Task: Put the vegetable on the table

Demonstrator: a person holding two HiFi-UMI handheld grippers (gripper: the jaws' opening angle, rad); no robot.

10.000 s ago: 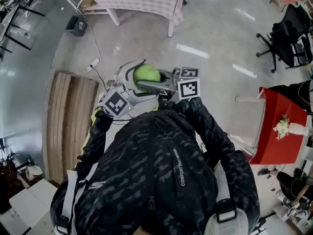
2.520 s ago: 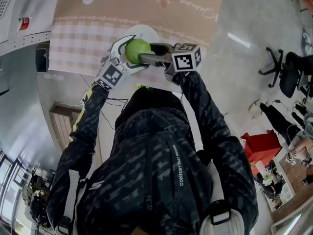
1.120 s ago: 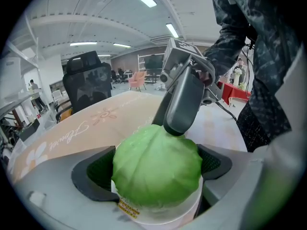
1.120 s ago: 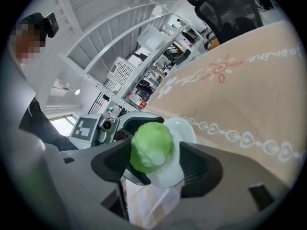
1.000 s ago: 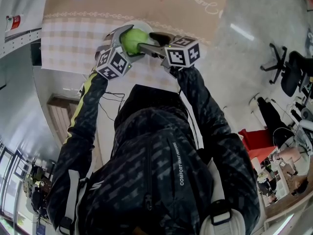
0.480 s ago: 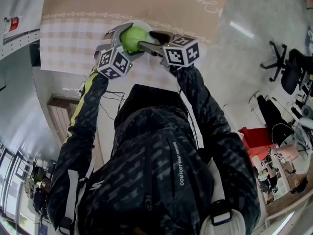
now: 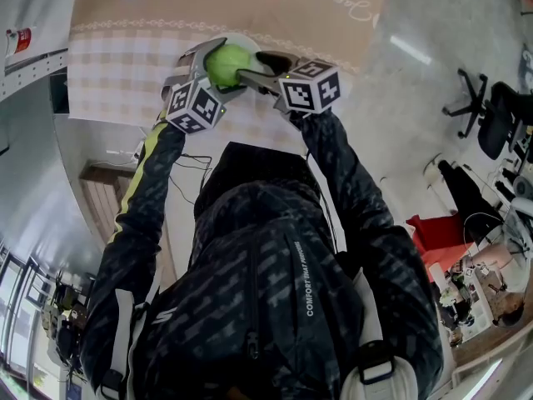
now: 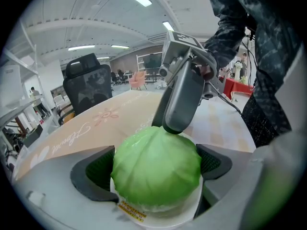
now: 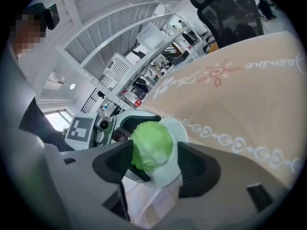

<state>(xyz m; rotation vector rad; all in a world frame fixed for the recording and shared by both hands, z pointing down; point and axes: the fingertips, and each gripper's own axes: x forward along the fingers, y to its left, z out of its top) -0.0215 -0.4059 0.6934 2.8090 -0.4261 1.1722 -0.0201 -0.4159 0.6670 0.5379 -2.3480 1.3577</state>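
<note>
A round green cabbage (image 7: 229, 63) in clear wrap sits on a white plate (image 7: 246, 42) at the near edge of the table (image 7: 166, 23). My left gripper (image 7: 215, 57) comes in from the left, and its dark pads flank the cabbage (image 8: 156, 166) and press on its sides. My right gripper (image 7: 261, 67) reaches in from the right. One of its fingers (image 8: 180, 99) bears on the far top of the cabbage. In the right gripper view the cabbage (image 9: 151, 145) lies between the pads, over the plate (image 9: 170, 171).
The table carries a beige and checked cloth (image 9: 249, 95). A wooden pallet (image 7: 100, 207) lies on the floor to my left. Office chairs (image 7: 491, 115) and a red table (image 7: 433, 240) stand to the right. A black chair (image 8: 88, 83) stands beyond the table.
Ten seconds ago I held the cabbage over open floor; now it is over the plate at the table. In the last second both grippers barely moved.
</note>
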